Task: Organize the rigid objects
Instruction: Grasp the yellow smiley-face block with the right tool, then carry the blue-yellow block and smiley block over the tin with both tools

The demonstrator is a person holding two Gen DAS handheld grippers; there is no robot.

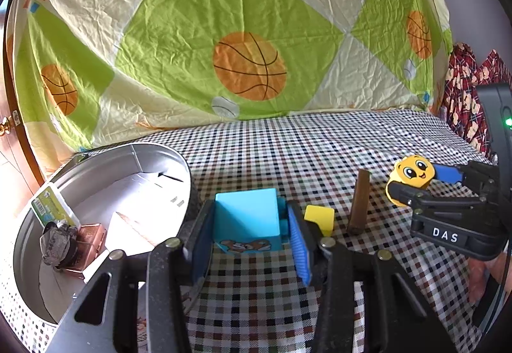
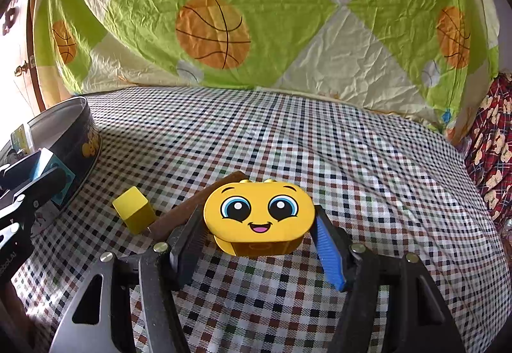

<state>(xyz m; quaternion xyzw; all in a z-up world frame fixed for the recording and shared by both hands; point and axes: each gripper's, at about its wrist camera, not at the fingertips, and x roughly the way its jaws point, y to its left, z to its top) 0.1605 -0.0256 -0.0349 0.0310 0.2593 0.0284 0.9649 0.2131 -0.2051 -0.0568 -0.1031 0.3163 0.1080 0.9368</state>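
Observation:
My left gripper (image 1: 251,225) is shut on a light blue cube (image 1: 248,218) with a cartoon print, held just right of a round metal tin (image 1: 28,225). The same cube shows in the right wrist view (image 2: 54,180), beside the tin (image 2: 76,135). My right gripper (image 2: 259,225) is shut on a yellow smiley-face brick (image 2: 259,213); it shows in the left wrist view (image 1: 412,175) too, held above the cloth. A small yellow block (image 1: 320,217) (image 2: 134,213) and a brown stick (image 1: 360,202) (image 2: 179,215) lie on the checked cloth between the grippers.
The tin holds a white card (image 1: 134,212), copper-coloured boxes (image 1: 89,241), a dark lump (image 1: 57,244) and a green-labelled packet (image 1: 51,205). A basketball-print sheet (image 1: 249,33) hangs behind the checked tablecloth (image 2: 352,177). Red patterned fabric (image 2: 492,145) lies at the right.

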